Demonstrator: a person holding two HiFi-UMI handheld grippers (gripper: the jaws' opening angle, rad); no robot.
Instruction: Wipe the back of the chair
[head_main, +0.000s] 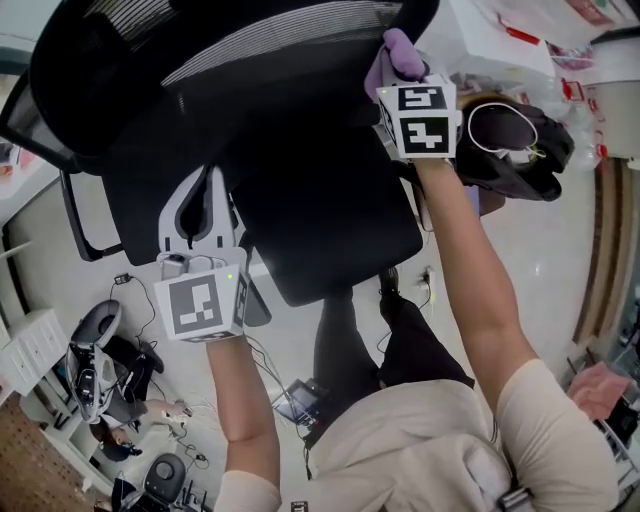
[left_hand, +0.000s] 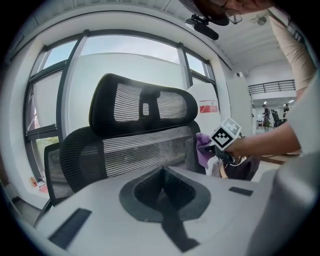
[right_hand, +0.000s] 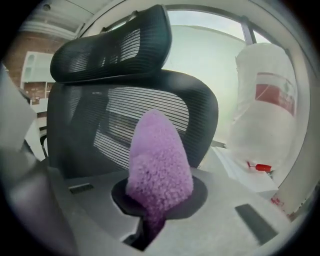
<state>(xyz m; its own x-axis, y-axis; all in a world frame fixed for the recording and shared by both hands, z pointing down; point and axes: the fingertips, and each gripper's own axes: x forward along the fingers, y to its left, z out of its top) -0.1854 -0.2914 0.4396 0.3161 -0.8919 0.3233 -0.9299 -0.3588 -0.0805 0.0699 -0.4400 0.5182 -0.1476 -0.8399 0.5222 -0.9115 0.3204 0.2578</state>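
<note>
- The right tool (head_main: 392, 90) is clamped on a purple fleecy cloth (right_hand: 160, 160), which sticks up out of its jaws in a rounded wad.
- The left tool (head_main: 207, 185) has its jaws together with nothing between them. It hangs on the near left of the chair, well apart from the cloth and not touching the mesh.
- The chair back (left_hand: 145, 150) is black mesh and stands upright under a mesh headrest (left_hand: 142, 105). The cloth sits at its right edge near the top, and from the left gripper view it looks pressed against that edge. The right gripper view cannot confirm contact.
- Progress, as a judgement: the wipe looks to be under way at one edge only. The mesh shows no streak or damp mark to tell wiped from unwiped parts. The broad middle, the left side and the lower part of the back all probably remain to be covered.
- Writing: a white sack (right_hand: 265, 115) on the far right carries a red label (right_hand: 272, 92), but its print is too blurred to read. The cubes on both tools show only black-and-white square markers, no letters. No brand can be made out on the chair.
</note>
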